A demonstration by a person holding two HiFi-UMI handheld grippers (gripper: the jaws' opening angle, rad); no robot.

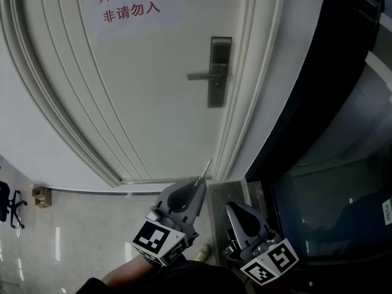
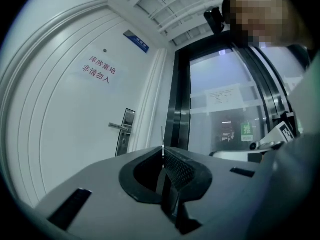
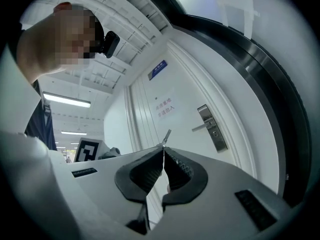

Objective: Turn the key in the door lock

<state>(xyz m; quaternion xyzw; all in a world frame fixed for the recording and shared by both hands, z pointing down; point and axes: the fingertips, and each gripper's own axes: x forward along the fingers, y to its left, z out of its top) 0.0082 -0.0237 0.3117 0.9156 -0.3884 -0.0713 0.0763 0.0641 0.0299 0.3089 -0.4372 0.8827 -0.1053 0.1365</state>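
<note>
A white door (image 1: 141, 90) carries a dark metal lock plate (image 1: 219, 72) with a lever handle (image 1: 202, 76) pointing left. My left gripper (image 1: 199, 181) is low in the head view, well below the lock. It is shut on a thin metal key (image 1: 206, 166) that sticks out past its tips. In the left gripper view the key (image 2: 162, 136) rises from my left gripper (image 2: 163, 151), with the lock plate (image 2: 125, 133) far off to the left. My right gripper (image 1: 231, 207) is beside it, shut and holding nothing. The right gripper view shows the right gripper (image 3: 163, 149), the key (image 3: 166, 134) and the lock plate (image 3: 212, 128).
A red-lettered sign (image 1: 128, 2) is on the upper part of the door. A dark-framed glass panel (image 1: 324, 164) runs along the right of the door. On the floor at far left are a small box (image 1: 41, 196) and an office chair (image 1: 12, 204).
</note>
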